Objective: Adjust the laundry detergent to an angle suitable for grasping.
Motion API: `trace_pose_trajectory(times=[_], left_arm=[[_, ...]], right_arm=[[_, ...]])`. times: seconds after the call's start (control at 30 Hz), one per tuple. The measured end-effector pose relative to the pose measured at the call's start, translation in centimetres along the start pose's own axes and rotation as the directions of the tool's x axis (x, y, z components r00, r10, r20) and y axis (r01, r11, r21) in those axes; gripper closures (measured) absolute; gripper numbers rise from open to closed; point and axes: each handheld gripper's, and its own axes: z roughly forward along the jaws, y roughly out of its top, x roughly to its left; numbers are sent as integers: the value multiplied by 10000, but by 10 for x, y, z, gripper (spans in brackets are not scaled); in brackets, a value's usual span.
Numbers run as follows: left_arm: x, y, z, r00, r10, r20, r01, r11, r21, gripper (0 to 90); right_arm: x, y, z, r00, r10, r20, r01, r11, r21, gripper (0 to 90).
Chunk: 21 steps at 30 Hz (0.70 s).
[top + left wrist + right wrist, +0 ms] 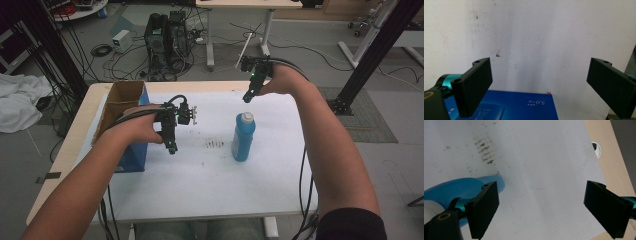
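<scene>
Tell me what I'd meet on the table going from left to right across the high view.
Open blue cardboard box → left gripper → dark smudges on the white table cover → blue bottle with a white cap. The right gripper hangs just behind the bottle, so its place in the order is unclear.

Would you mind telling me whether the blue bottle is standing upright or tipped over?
Upright: the blue bottle stands on its base on the white table cover, white cap on top.

"5.0" upside down on blue box (524,105)
</scene>
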Motion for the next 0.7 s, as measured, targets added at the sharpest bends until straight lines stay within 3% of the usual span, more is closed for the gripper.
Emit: trace_pose_trajectory(times=[0.53, 0.63, 0.7], left_arm=[[1, 2, -4, 10000, 77, -50, -77, 9999, -65, 62], [0, 2, -5, 10000, -62, 50, 63, 9999, -125, 62], [-1, 1, -5, 9999, 4, -151, -5, 10000, -44, 62]], right_arm=[[0, -2, 0, 9999, -63, 79, 63, 10000, 68, 119], [2, -2, -2, 9999, -4, 123, 2, 9999, 138, 119], [2, -2, -3, 9999, -28, 122, 27, 10000, 60, 119]])
